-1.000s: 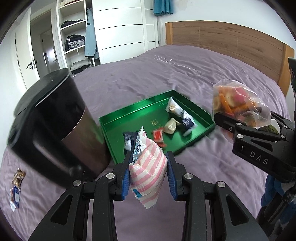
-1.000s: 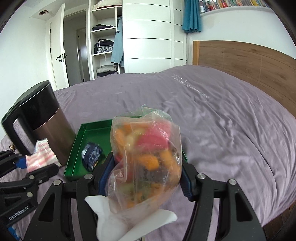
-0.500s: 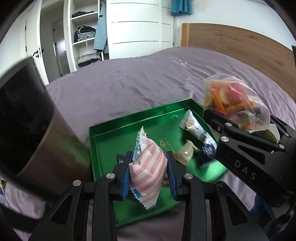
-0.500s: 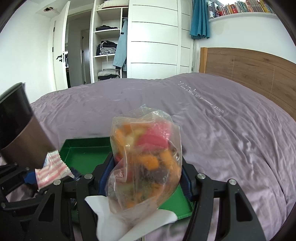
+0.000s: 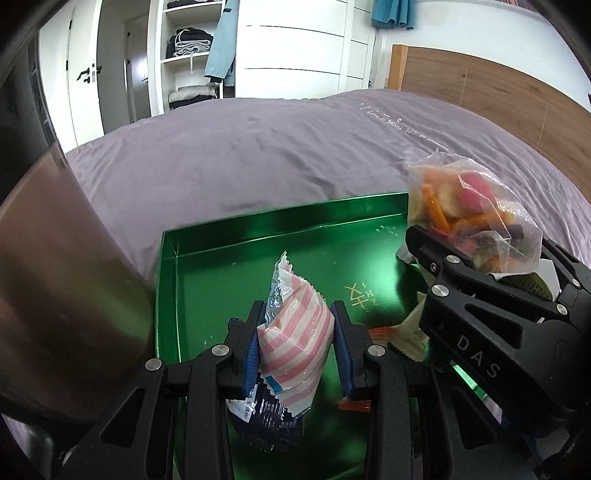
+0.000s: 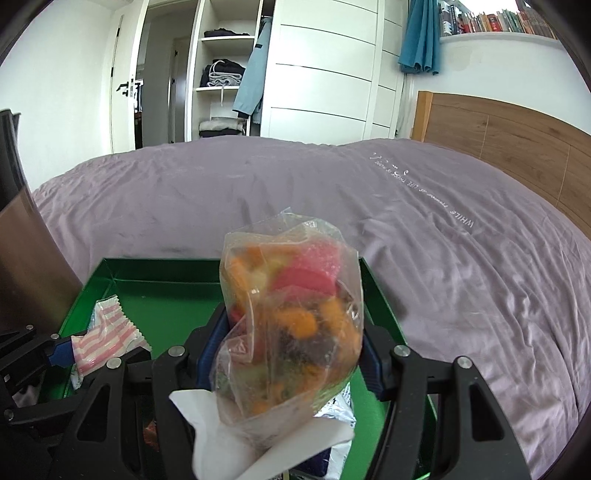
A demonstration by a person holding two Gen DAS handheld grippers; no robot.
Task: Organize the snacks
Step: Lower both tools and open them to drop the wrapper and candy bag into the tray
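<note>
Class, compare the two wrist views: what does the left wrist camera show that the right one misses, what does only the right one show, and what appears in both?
Only the left wrist view shows gold characters on the tray floor and an orange packet low in the tray.

Only the right wrist view shows the bookshelf on the wall.

Both show the green tray, the striped packet clamped in the left gripper, the clear bag clamped in the right gripper, the purple bed and the wardrobe.
</note>
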